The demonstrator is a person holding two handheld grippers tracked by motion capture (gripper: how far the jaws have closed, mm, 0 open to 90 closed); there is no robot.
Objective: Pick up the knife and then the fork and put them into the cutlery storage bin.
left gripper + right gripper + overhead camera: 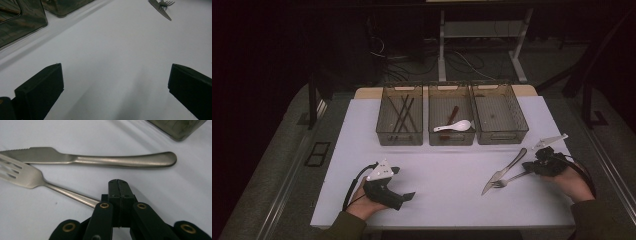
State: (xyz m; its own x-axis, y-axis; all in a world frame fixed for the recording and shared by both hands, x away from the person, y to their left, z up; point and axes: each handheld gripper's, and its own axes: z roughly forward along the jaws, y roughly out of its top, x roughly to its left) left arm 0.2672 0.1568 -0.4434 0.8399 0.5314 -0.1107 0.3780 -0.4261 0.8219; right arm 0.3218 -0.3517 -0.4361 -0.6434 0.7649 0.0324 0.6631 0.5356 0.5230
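A steel knife [504,172] and a fork [511,179] lie side by side on the white table top [447,200] at the front right. My right gripper [537,165] is shut just right of them. In the right gripper view the jaws of the right gripper [117,181] are pressed together, and the fork [25,175] handle runs in under them from the left. Beyond it lies the knife [100,160]. I cannot tell whether the fork is touched. My left gripper [404,183] rests at the front left, open with nothing between its fingers [42,85].
Three smoky clear bins stand in a row at the back. The left bin [382,135] holds dark chopsticks [403,115], the middle bin [451,141] a white spoon [454,126], and the right bin [499,139] looks bare. From the left gripper view, the knife [160,8] and fork [167,3] lie far ahead.
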